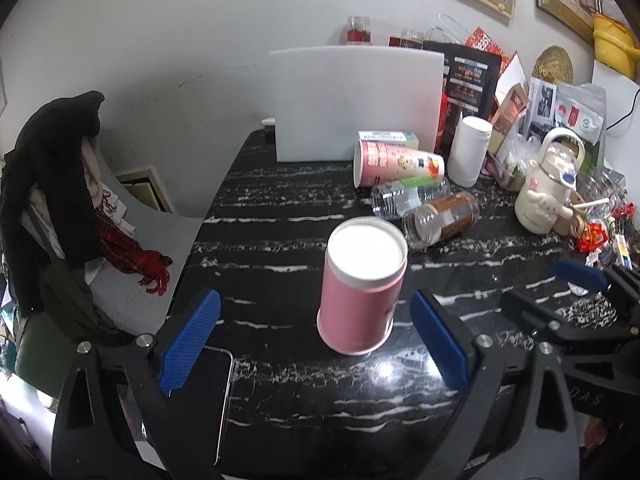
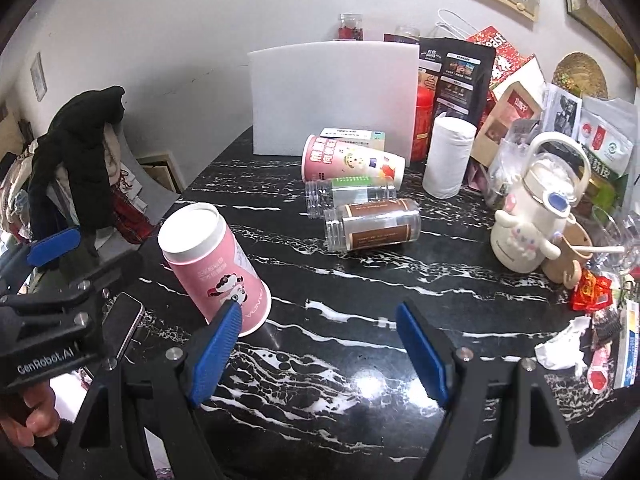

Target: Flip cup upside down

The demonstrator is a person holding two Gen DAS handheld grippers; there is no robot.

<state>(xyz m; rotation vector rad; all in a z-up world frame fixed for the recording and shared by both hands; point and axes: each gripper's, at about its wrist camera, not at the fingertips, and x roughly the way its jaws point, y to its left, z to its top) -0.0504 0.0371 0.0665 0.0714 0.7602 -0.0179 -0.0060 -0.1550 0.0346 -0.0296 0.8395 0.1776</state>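
Your pink cup (image 1: 362,286) stands upside down on the black marble table (image 1: 280,208), white base up, rim on the surface. Your left gripper (image 1: 316,344) is spread wide around it, both blue pads clear of its sides. Your right gripper (image 2: 320,354) is also spread, holding nothing, with the cup just left of it.

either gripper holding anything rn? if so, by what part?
Nothing held. Left gripper is open, straddling the pink cup without touching it. Right gripper is open over bare table.
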